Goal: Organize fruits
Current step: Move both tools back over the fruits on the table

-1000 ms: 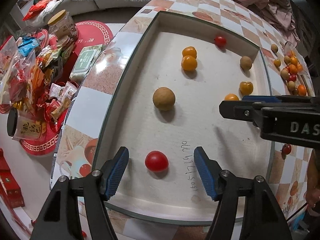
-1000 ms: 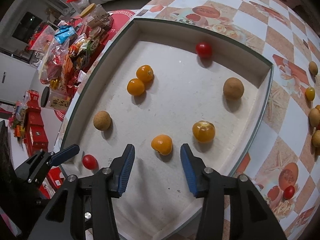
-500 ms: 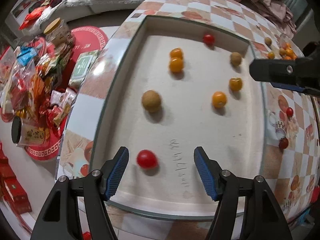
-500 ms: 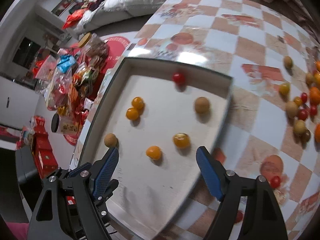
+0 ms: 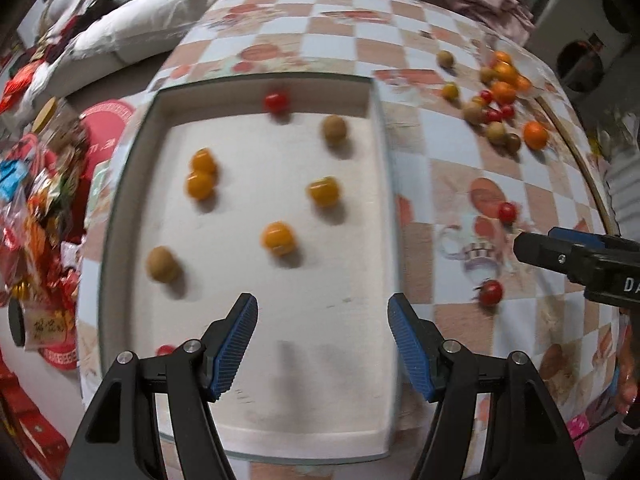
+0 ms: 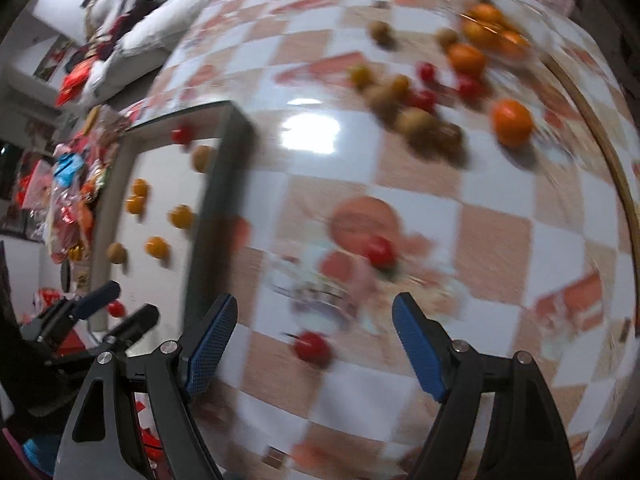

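A white tray [image 5: 382, 184] holds several orange fruits such as one at mid-tray [image 5: 279, 238], two brown ones [image 5: 162, 264] and a red tomato [image 5: 276, 101] at the far wall. My left gripper [image 5: 322, 308] hangs open over the tray's near end with nothing between its pads; another red tomato [image 5: 165, 350] peeks out beside its left finger. My right gripper [image 6: 314, 312] stands open above the checkered table to the right of the tray rim [image 6: 216, 200]. A loose red tomato [image 6: 313, 348] lies on the cloth below its gap, untouched, and a second tomato [image 6: 380, 252] lies farther on.
A pile of mixed fruits [image 6: 420, 120] with a bigger orange [image 6: 512, 122] lies at the table's far right, near the curved table edge [image 6: 624, 184]. Snack packets [image 5: 36, 200] crowd the floor left of the table. Pillows [image 5: 120, 28] and clothes lie beyond.
Both grippers have swung right. The right one widened its jaws and left the tray for the table by the loose tomatoes. The left one moved off the red tomato, now beside its left finger.
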Demonstrator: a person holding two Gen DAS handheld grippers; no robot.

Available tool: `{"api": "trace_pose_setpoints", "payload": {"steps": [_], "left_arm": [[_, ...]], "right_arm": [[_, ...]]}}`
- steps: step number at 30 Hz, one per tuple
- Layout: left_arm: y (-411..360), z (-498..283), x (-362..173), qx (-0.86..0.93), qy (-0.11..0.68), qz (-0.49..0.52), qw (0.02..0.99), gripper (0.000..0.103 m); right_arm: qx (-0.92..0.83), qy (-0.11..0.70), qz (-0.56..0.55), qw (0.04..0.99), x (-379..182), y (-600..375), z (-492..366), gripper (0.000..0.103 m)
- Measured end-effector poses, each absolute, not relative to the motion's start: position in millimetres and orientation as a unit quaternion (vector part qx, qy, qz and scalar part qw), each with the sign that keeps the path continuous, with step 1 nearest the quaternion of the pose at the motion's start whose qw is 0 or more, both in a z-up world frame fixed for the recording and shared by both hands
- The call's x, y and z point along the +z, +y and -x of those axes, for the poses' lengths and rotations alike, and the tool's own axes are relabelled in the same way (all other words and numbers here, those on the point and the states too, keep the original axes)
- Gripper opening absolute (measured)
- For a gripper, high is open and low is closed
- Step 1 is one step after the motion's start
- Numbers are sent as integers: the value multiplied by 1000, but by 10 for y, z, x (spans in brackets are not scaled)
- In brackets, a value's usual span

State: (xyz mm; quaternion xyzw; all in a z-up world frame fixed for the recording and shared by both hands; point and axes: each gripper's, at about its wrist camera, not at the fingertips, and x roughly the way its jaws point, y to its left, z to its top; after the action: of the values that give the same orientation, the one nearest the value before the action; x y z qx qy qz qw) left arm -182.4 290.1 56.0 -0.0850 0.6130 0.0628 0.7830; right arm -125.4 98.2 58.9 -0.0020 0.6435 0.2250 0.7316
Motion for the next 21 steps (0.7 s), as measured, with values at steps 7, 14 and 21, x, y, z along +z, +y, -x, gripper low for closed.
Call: {"api": "trace_pose_setpoints", "payload": {"steps": [7, 14, 21], "left_arm": [[2560, 1686, 618, 30, 613, 69, 786, 69], [2265, 1605, 609, 6, 617, 60, 785, 69], [1999, 1569, 525, -14, 628, 64, 776, 69]], "right_arm": [[185, 645, -27, 741, 534, 527, 1162, 82], [172, 647, -42, 742, 501, 279, 1079, 82], [173, 648, -45, 741, 443, 207, 973, 82]]}}
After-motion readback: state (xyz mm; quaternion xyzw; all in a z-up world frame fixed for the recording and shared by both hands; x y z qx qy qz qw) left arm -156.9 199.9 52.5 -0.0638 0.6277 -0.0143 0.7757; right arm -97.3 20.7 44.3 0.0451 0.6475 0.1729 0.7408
